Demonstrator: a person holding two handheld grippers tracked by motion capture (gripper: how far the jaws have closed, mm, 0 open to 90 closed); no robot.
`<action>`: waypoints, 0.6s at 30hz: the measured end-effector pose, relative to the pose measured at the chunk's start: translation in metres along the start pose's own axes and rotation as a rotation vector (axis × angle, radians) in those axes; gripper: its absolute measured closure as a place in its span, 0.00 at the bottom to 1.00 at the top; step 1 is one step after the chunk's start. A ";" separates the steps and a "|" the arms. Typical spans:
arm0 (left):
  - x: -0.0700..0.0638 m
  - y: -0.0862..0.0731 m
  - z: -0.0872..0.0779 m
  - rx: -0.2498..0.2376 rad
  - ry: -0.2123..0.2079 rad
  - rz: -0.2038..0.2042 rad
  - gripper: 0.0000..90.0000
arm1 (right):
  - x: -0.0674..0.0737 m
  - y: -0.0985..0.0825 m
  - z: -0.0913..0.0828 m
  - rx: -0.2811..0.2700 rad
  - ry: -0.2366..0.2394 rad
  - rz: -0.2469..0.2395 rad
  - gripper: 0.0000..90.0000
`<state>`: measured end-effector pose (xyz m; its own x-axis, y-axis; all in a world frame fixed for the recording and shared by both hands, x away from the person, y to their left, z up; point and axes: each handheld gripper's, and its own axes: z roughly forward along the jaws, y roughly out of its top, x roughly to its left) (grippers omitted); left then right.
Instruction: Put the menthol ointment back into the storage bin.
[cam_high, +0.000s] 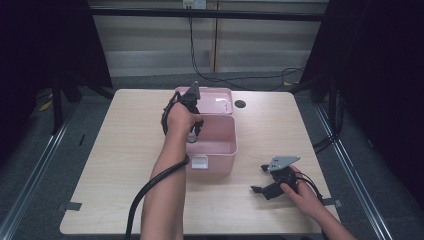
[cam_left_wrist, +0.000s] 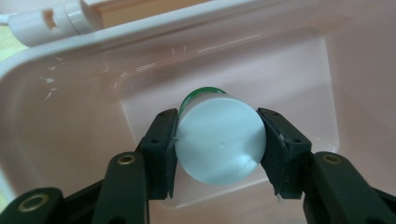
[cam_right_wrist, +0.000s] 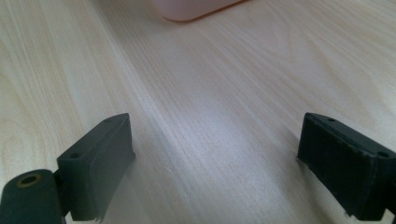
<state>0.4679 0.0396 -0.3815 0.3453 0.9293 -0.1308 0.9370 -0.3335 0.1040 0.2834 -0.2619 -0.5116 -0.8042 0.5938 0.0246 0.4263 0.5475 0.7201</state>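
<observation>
Pale wood worktop (cam_high: 125, 150) stands in a dim room with dark curtains at both sides and cables trailing on the floor behind. At its middle sits a pink box (cam_high: 227, 157), open, its lid (cam_high: 220, 100) lying back toward the far edge and a white latch (cam_high: 199, 162) on its near wall. Inside the box, a small bottle with a white cap (cam_left_wrist: 219, 140) and a green band under the cap is clamped between the fingers (cam_left_wrist: 161, 149) of the left gripper (cam_high: 192, 132), which presses on it from both sides. From the left gripper view, the bottle hangs over the box's pink floor. The right gripper (cam_high: 261, 179) rests low over the worktop near the right front corner, well apart from the box, its fingers (cam_right_wrist: 100, 163) spread wide with nothing between them.
</observation>
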 end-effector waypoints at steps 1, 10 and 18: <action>0.001 0.001 0.000 0.001 -0.001 0.006 0.56 | 0.000 0.000 0.000 0.000 0.000 0.000 0.11; -0.001 0.003 0.004 -0.012 0.009 -0.019 0.56 | 0.000 0.000 0.000 0.000 -0.001 -0.001 0.11; -0.006 0.006 0.009 -0.010 0.008 -0.017 0.56 | 0.000 0.000 0.000 0.000 -0.001 -0.001 0.11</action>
<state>0.4718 0.0301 -0.3888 0.3291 0.9360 -0.1252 0.9421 -0.3163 0.1114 0.2834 -0.2620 -0.5116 -0.8042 0.5938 0.0239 0.4258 0.5477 0.7202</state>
